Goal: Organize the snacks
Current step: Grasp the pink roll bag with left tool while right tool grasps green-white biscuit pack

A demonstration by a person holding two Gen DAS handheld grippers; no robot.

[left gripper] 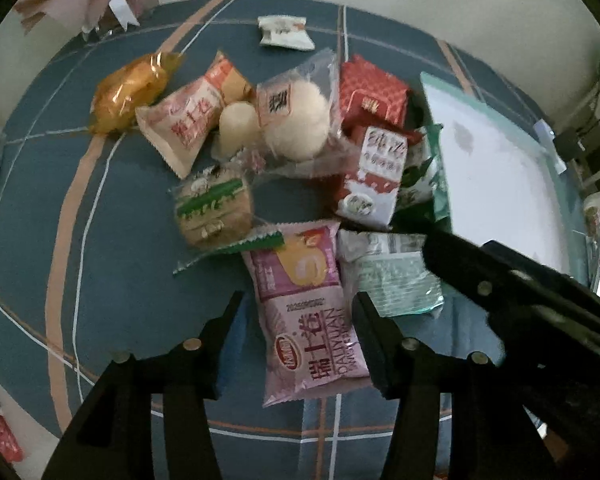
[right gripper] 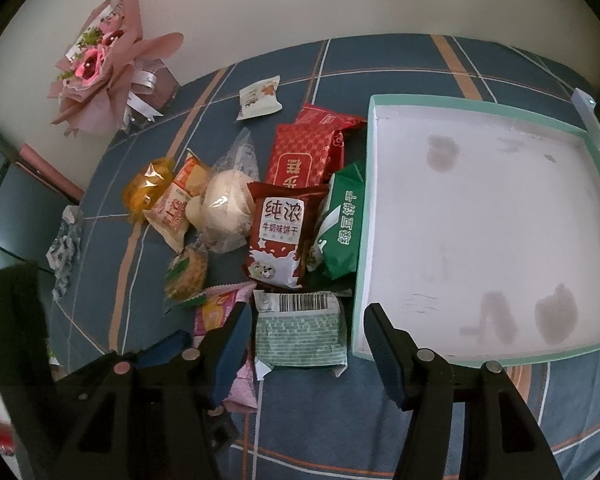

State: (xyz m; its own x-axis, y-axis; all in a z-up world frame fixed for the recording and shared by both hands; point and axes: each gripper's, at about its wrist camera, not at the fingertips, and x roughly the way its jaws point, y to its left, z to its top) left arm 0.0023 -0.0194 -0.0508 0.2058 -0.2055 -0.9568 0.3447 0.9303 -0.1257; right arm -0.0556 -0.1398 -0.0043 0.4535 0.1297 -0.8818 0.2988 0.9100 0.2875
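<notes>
The left tool (left gripper: 298, 308) was spread around a pink snack packet (left gripper: 310, 312) lying between its fingers on blue plaid cloth (left gripper: 32, 216). The right tool (right gripper: 304, 320) was spread around a pale green packet (right gripper: 300, 330), just beside the box (right gripper: 362, 248).

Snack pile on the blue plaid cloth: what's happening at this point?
A person with a gripper in each hand is starting to sort the snacks. The left gripper is open, its fingers on either side of the pink packet. The right gripper is also open, astride the pale green packet. Neither packet is gripped yet. The teal-rimmed tray beside the pile holds no snacks; the other snacks lie heaped on the cloth.
</notes>
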